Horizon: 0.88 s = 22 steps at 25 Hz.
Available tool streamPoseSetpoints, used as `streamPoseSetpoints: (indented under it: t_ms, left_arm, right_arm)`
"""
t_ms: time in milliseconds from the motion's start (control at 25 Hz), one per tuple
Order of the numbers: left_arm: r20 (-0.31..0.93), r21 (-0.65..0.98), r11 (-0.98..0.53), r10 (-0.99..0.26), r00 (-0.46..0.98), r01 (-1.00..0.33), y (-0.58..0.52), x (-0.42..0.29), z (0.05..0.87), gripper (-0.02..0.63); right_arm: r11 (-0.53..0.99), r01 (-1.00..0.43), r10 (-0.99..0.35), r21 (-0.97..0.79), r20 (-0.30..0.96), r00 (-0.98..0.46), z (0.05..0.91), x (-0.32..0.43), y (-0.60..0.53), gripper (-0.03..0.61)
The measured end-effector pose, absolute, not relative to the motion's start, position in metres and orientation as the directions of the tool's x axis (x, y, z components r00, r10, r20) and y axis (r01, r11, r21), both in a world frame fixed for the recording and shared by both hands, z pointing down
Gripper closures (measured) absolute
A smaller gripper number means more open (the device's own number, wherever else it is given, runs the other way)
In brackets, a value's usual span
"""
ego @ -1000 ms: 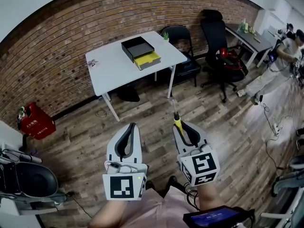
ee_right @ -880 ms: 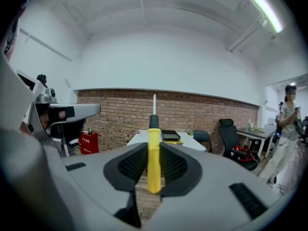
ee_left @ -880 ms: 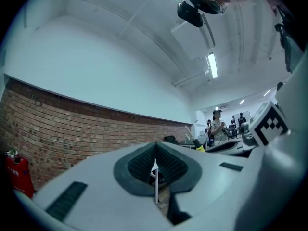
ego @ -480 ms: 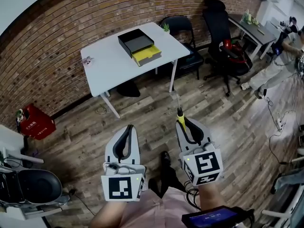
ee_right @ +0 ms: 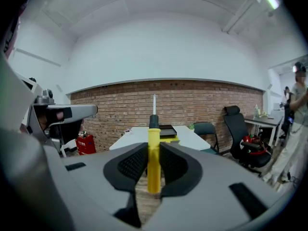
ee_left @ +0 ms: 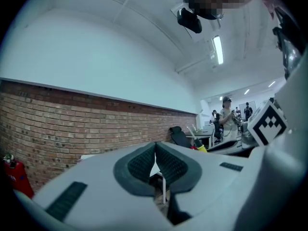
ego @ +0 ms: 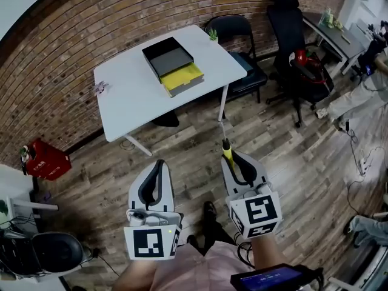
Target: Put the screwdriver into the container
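Here, the right claw (ego: 234, 162) is clamping its jaws on the yellow handle of the screwdriver (ego: 225, 148). The tool's long axis is running straight out along the jaws, with the black collar and bare metal shaft sticking out past the fingertips, pointing forward. The left claw (ego: 157, 165) is hanging beside it with its jaws together and nothing between them.

The container (ego: 171, 65), a black tray with a yellow drawer pulled out, is sitting on a white table (ego: 130, 99), well ahead of both claws and up from the wooden floor beneath them. From the right claw it is lying forward and to the left, and the shaft is aiming a little to its right. The right claw, carrying the tool, is likely the one to travel forward and leftward over the table.
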State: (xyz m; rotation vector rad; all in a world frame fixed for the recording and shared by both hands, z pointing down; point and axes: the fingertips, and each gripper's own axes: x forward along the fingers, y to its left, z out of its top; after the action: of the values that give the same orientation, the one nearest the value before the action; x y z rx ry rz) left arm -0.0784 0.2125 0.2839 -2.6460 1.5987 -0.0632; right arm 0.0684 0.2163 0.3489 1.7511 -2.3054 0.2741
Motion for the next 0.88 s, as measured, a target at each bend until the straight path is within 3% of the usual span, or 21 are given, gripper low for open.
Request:
streamPoseSetpoints:
  t_ms: [440, 880]
  left_arm:
    - [-0.023, -0.108, -0.422, -0.904, 0.426, -0.900, 0.141, -0.032, 0.262, 0.601]
    - [-0.043, -0.096, -0.352, -0.933, 0.357, -0.931, 0.094, -0.041, 0.264, 0.601]
  right_arm:
    - [0.335, -0.942, -0.908, -0.016, 0.262, -0.328, 0.335, 0.106, 0.134, 0.500]
    - [0.353, -0.936, -0.906, 0.006, 0.250, -0.340, 0.334, 0.118, 0.077, 0.500]
